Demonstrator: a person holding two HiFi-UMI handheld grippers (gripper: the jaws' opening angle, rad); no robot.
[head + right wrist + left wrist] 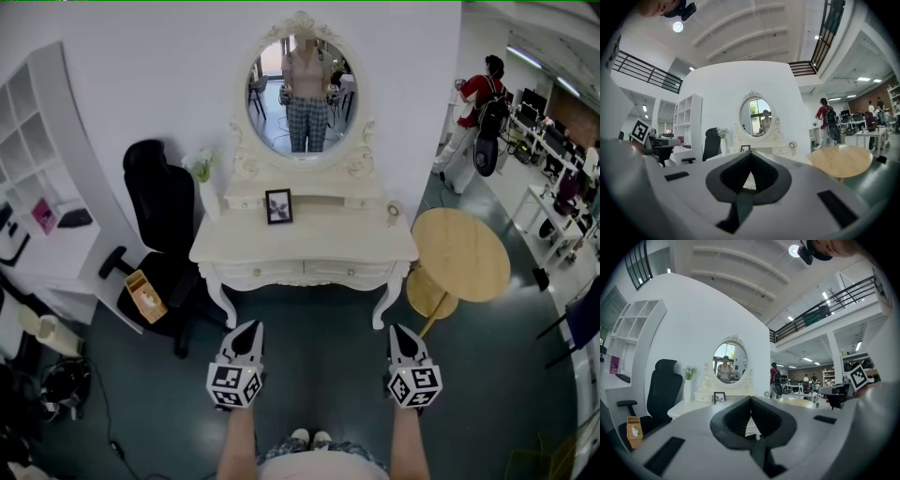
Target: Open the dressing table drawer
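The white dressing table [305, 248] stands against the wall straight ahead, with an oval mirror [305, 94] on top. Its two front drawers, left [258, 272] and right [347, 270], are closed. My left gripper [249, 328] and right gripper [400, 330] hover side by side a short way in front of the table, touching nothing. Both point level at it. In the left gripper view the left gripper [750, 399] has its jaws together and empty. The right gripper [750, 153] in its own view looks the same. The table [693, 406] lies beyond the tips.
A black office chair [164, 216] with a small box [145, 295] on its seat stands left of the table. A round wooden table [461, 253] stands at the right. A photo frame [278, 206] and a flower vase [203, 178] rest on the tabletop. White shelves [37, 187] line the left wall.
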